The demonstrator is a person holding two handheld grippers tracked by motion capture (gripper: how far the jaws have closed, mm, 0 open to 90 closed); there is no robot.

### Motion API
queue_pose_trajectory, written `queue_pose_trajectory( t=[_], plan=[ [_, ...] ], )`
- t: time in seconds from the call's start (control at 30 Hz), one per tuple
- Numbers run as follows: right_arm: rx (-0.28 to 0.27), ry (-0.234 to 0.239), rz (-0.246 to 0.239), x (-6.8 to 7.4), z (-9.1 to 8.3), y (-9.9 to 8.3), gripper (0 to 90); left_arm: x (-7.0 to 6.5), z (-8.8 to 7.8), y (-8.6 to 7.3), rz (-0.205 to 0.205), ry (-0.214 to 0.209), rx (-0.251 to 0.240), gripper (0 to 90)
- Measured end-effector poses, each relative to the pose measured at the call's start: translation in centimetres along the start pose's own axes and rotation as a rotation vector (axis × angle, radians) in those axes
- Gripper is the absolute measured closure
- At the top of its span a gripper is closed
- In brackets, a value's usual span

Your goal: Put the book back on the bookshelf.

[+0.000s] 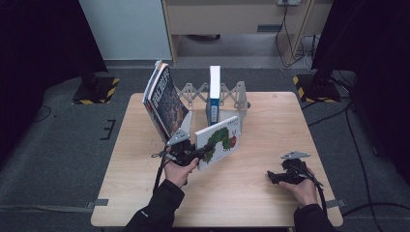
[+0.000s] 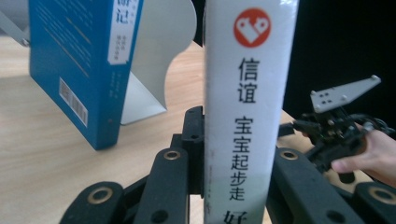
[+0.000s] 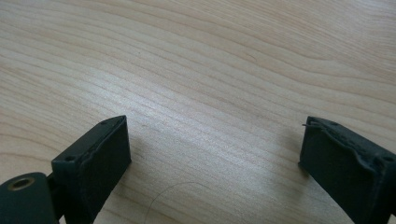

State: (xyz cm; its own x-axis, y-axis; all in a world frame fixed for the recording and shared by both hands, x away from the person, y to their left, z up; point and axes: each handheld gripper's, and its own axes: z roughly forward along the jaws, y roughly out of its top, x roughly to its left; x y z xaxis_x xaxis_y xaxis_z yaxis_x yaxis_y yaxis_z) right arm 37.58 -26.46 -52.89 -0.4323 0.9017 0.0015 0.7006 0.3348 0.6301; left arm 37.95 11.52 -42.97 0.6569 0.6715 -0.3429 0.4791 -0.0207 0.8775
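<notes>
Nearest to me, the person's two dark sleeves come up over the near edge of the pale wooden worktop point(image 1: 251, 193). The right tool point(image 1: 273, 177) lies low on the right side of the worktop, in the person's right hand point(image 1: 303, 189), with its grey three-cornered plate on top. In the right gripper view its two black jaws stand wide apart over bare wood grain, with nothing between them.

The left tool point(image 1: 205, 153), in the left hand point(image 1: 180, 170), sits a little farther in, left of the middle. It is clamped on the thin white picture book with a green caterpillar on its cover point(image 1: 218, 141), gripping it at the lower left corner. The book tilts up and to the right. In the left gripper view the book's white spine point(image 2: 250, 116), with a red round logo and black characters, stands upright between the two black jaws, which press on it from both sides.

Beyond that, a dark-covered book point(image 1: 167, 101) leans to the left at the left end of a grey metal folding book rack point(image 1: 232, 94). A blue book with a white spine point(image 1: 213, 94) stands upright in the middle of the rack, just behind the caterpillar book. The rack stands along the far edge of the worktop.
</notes>
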Motion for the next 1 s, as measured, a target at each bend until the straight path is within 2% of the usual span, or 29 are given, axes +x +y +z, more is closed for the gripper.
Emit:
queue_pose_trajectory(
  t=[0.17,0.3,0.63,0.87,1.0],
  plan=[
    [-0.019,0.001,0.006,0.0,0.1,-0.2,6.7,-0.4,0.6,0.8,0.011,0.019,-0.022,74.4],
    [-0.034,0.001,0.01,0.1,0.1,-0.3,6.1,-0.8,1.2,1.5,0.037,0.045,-0.034,74.4],
    [-0.105,-0.004,0.008,0.1,0.5,-1.0,3.1,-0.7,2.9,2.3,0.035,0.077,-0.066,74.5],
    [-0.107,-0.003,0.008,0.1,0.5,-1.0,3.0,-0.7,3.7,2.7,0.051,0.122,-0.078,74.4],
    [-0.106,-0.003,0.01,0.1,0.5,-1.0,3.0,-0.8,4.3,2.9,0.054,0.132,-0.086,74.5]
  ],
)
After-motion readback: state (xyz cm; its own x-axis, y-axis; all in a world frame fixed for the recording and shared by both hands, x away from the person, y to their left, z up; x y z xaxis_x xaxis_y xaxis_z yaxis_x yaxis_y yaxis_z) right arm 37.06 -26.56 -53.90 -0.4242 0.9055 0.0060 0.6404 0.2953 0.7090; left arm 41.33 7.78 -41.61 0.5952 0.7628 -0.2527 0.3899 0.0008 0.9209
